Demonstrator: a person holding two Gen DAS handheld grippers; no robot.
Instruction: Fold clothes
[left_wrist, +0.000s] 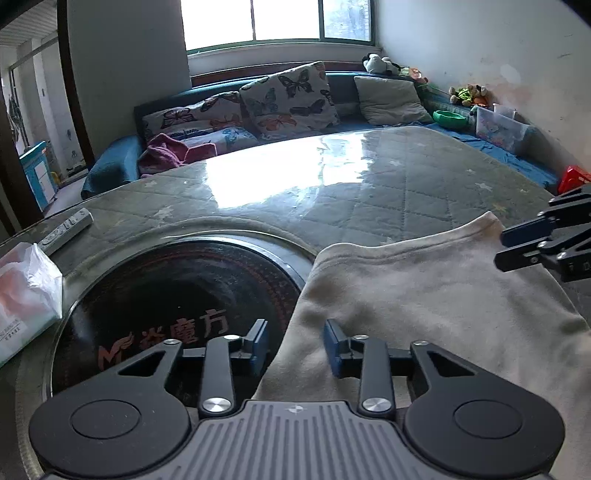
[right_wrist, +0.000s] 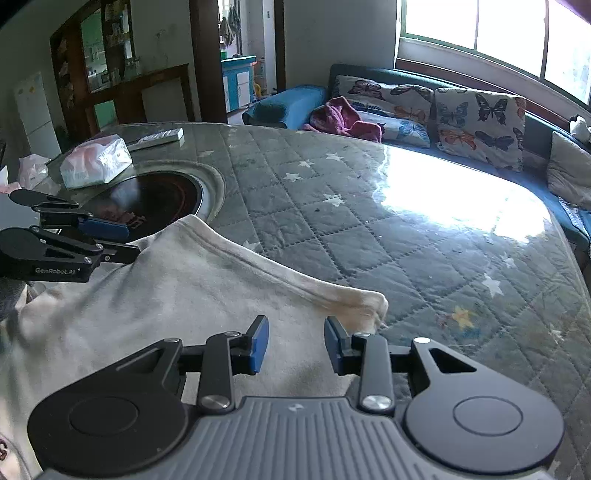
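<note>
While sunlight glared off the grey quilted, star-printed table cover (right_wrist: 369, 229) under glass, a cream knit garment (left_wrist: 436, 295) lay spread on its near side, one edge lapping the round black inset hotplate (left_wrist: 173, 291). Both grippers hovered over the cloth with jaws parted and nothing between them: the left gripper (left_wrist: 295, 345) at its left edge, the right gripper (right_wrist: 296, 345) by its far corner.

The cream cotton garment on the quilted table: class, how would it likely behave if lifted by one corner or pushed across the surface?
The cream cotton garment would probably droop, since its hemmed edge already curves and its corner curls limply. Pushed, it would likely bunch rather than slide whole across the glossy grey quilted table cover. It looks thin, so probably light.
</note>
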